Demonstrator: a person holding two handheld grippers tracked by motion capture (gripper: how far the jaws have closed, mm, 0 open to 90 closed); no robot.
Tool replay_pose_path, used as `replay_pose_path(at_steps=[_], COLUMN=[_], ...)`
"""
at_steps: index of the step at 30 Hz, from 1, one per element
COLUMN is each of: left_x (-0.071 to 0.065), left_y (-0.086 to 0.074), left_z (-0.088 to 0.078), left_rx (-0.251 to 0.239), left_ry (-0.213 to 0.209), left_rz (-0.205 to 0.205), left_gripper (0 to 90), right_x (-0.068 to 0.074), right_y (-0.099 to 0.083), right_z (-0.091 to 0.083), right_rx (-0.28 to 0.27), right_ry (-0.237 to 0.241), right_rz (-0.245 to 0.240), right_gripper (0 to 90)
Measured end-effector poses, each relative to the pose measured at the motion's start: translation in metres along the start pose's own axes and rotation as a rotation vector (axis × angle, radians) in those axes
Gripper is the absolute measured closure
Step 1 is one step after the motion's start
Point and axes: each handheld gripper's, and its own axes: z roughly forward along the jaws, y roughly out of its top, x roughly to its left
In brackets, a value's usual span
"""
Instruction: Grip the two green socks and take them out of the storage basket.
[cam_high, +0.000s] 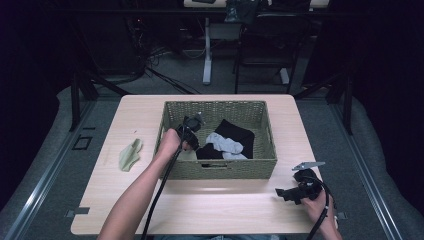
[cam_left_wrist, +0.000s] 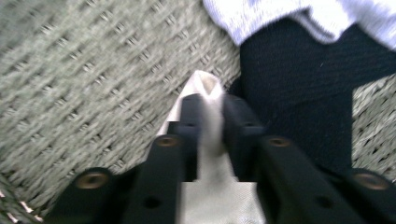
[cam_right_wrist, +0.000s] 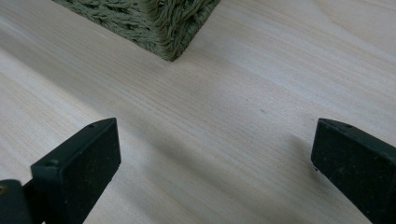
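1. Left gripper is down inside the basket, at its left end, w/ the person's left hand on it
2. In the left gripper view its jaws are pinched tight on a fold of pale cloth; the cloth bunches up between the pads & pokes out past the tips
3. That pale cloth lies on the woven basket floor, just beside a black garment; a light grey sock lies on top of the black one
4. High view: grey sock & black garment sit mid-basket, right of the left gripper
5. Right gripper rests low over the table, near the front right edge, well apart from the basket
6. Right gripper view: its jaws stand wide apart, nothing between them but bare wood; the basket corner is ahead
7. A pale green cloth lies on the table left of the basket, untouched
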Motion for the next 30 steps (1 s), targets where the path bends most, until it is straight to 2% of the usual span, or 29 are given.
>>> replay_pose_path(at_steps=[1,3,8,15,16,18,29,30], left_x=[0.001,0.002,0.005,0.003,0.003,0.002,-0.001,-0.002], left_y=[-0.001,-0.002,-0.007,-0.012,-0.014,-0.014,-0.014,-0.014], left_z=[-0.005,-0.009,-0.029,-0.064,-0.075,-0.08,-0.135,-0.144], left_rx=[-0.02,-0.034,-0.102,-0.192,-0.21,-0.223,-0.307,-0.324], left_ry=[0.013,0.015,0.024,0.036,0.041,0.041,0.08,0.084], left_rz=[-0.003,-0.005,-0.008,0.015,0.028,0.029,0.058,0.06], left_gripper=[83.5,84.6,85.1,85.5,85.5,85.6,85.8,85.8], right_x=[0.0,0.0,0.0,0.0,0.0,0.001,0.0,0.001], right_y=[0.0,0.0,0.0,0.0,0.0,0.0,0.0,0.0], right_z=[0.0,0.0,0.0,0.001,0.001,0.001,0.001,0.001], right_rx=[0.0,0.0,0.002,0.003,0.003,0.003,0.01,0.008], right_ry=[-0.001,0.0,0.001,-0.001,-0.001,-0.001,0.003,0.003], right_rz=[0.0,0.0,0.001,0.003,0.004,0.004,0.002,0.003], right_gripper=[0.8,0.8,0.8,0.8,0.8,0.8,0.8,0.8])
